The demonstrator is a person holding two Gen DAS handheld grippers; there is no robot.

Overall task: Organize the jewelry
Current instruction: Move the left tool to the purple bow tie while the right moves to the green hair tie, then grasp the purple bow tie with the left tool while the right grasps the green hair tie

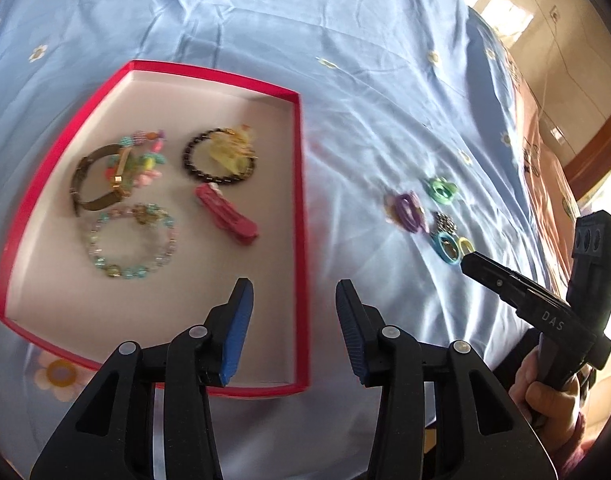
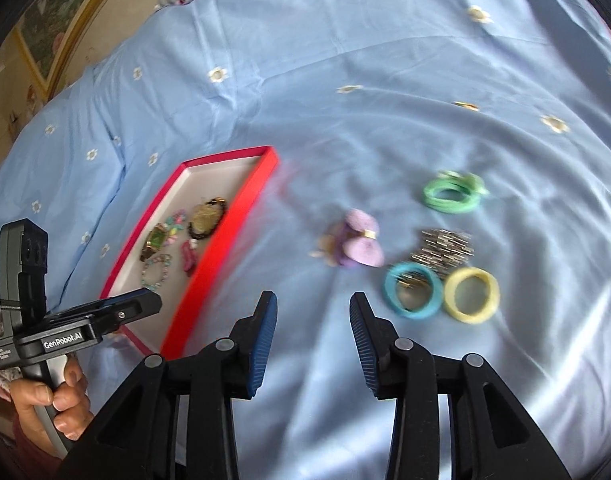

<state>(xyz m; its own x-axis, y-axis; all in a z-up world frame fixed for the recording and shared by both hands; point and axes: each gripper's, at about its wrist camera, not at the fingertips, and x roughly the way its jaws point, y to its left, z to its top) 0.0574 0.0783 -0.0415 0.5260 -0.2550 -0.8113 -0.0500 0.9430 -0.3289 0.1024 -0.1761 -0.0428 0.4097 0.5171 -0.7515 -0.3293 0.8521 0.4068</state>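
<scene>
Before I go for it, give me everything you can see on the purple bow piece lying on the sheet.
The purple bow piece is a lilac bow with two rounded lobes pinched by a small gold band at the middle; it looks like soft fabric. A darker purple loop and pale beige bits sit against its left side. It lies flat on the blue sheet, outside the red box, apart from the silver piece and the teal ring. Neither gripper touches it. Motion blur hides finer detail.
</scene>
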